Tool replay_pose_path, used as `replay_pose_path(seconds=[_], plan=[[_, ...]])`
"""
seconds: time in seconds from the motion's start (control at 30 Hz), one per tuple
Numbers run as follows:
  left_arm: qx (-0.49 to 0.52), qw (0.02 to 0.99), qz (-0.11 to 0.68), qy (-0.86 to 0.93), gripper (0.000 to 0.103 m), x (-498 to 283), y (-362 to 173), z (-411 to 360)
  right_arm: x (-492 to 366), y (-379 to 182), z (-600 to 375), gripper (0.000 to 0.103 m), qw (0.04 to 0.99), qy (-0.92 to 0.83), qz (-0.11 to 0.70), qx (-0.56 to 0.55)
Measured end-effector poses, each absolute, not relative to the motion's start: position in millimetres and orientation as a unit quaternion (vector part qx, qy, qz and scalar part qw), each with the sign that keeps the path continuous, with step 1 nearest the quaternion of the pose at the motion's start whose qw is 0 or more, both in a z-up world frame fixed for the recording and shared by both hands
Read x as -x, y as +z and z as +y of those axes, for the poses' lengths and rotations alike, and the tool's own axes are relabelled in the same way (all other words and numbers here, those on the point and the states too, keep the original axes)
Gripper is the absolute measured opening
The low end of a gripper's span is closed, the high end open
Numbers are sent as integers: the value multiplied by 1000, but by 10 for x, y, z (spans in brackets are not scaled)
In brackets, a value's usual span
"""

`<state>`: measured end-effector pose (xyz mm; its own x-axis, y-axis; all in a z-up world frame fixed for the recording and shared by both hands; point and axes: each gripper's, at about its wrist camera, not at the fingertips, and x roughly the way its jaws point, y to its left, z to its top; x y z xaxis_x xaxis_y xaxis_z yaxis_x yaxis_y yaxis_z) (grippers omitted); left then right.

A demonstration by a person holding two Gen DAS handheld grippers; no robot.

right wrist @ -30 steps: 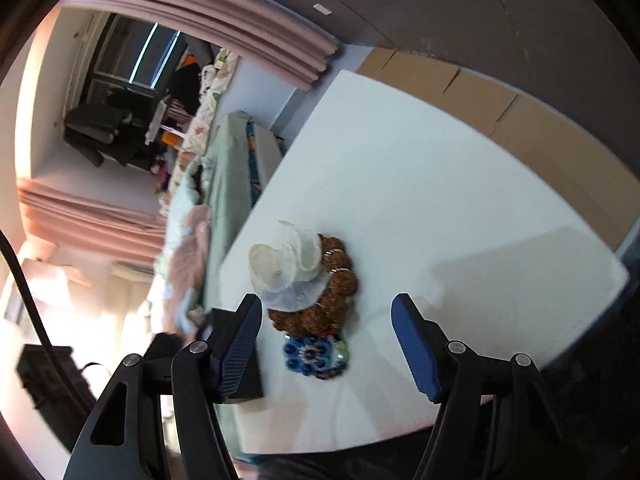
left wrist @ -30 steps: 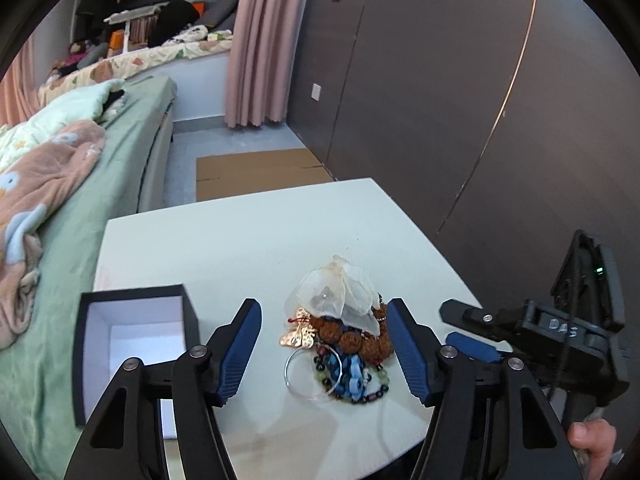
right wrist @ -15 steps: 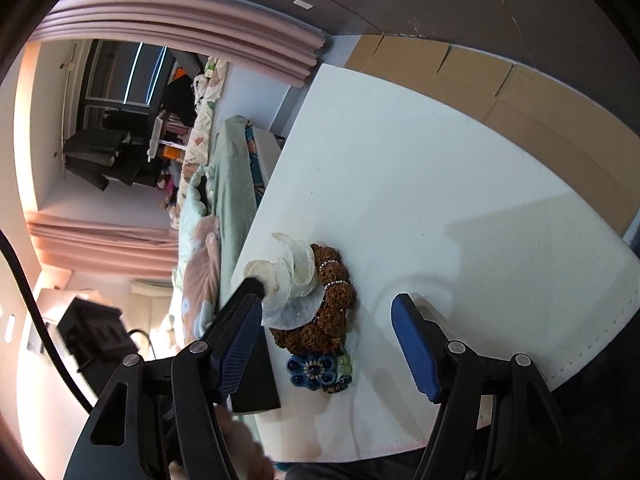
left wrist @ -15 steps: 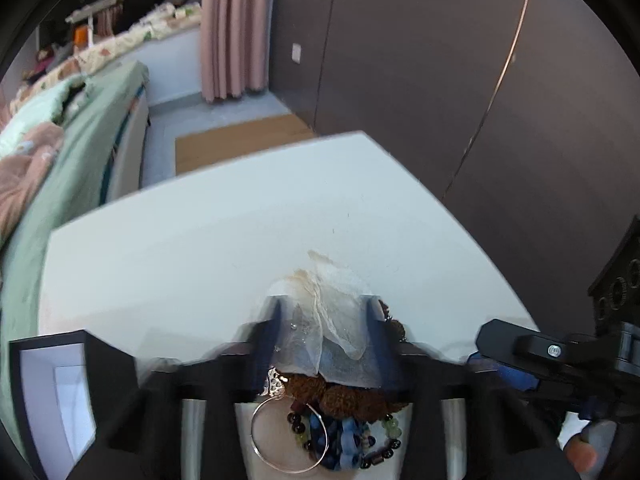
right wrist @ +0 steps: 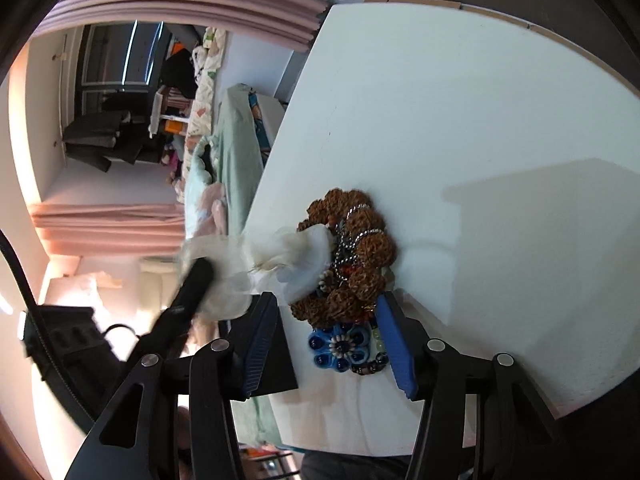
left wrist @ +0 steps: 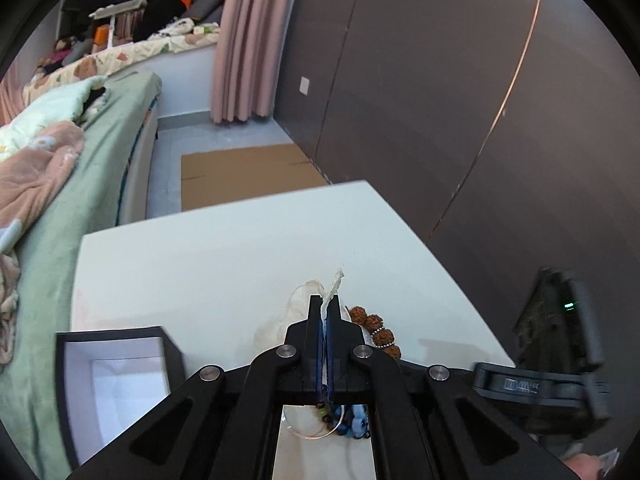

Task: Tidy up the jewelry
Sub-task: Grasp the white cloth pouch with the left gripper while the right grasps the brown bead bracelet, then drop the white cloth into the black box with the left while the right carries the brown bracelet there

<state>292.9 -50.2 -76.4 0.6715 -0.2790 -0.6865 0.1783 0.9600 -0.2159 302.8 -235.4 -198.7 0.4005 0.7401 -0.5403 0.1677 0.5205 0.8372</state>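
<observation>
A jewelry pile lies near the front edge of the white table (left wrist: 224, 248). My left gripper (left wrist: 327, 308) is shut on a sheer white organza pouch (left wrist: 334, 284); in the right wrist view the pouch (right wrist: 296, 256) is pinched and pulled to the left. A brown rough-bead bracelet (left wrist: 376, 328) (right wrist: 360, 248) lies beside it. A blue flower-bead bracelet (right wrist: 340, 346) and a thin silver ring bangle (left wrist: 308, 424) lie nearer me. My right gripper (right wrist: 326, 334) is open, its blue pads on either side of the pile's near part.
An open black box with white lining (left wrist: 116, 376) stands at the table's front left. A bed with green and pink bedding (left wrist: 60, 184) runs along the left. Dark wardrobe panels (left wrist: 460, 80) stand to the right. Cardboard (left wrist: 248, 176) lies on the floor beyond.
My left gripper moved forward over the pile and closed on the organza pouch. My right gripper came closer to the pile and stays open.
</observation>
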Motion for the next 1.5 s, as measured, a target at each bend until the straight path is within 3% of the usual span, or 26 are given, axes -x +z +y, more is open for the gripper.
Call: replay_pose_path(seconds=[0.27,0.37,0.6,1.17,1.5], plan=[[85,924,352,-119,0,-2737,-542,-198,-3086,-2041,-2327,36,717,159,507,-451],[91,928,343,-116,0,-2656,-500,-65,-3020,-2003,-2390,21,726,151,490,-457],[111,933,328,-102,0,-2445,-436,263,-2881,-1535,-2325,21,768,187,435,-431],[148,941,299,-62,0,-2264,-223,803,-3191,-840,-1895,21,737,263,390,-485],[149,937,311,-49,0,-2310,-327,850,-3123,-1006,-1502,21,702,301,394,-511]])
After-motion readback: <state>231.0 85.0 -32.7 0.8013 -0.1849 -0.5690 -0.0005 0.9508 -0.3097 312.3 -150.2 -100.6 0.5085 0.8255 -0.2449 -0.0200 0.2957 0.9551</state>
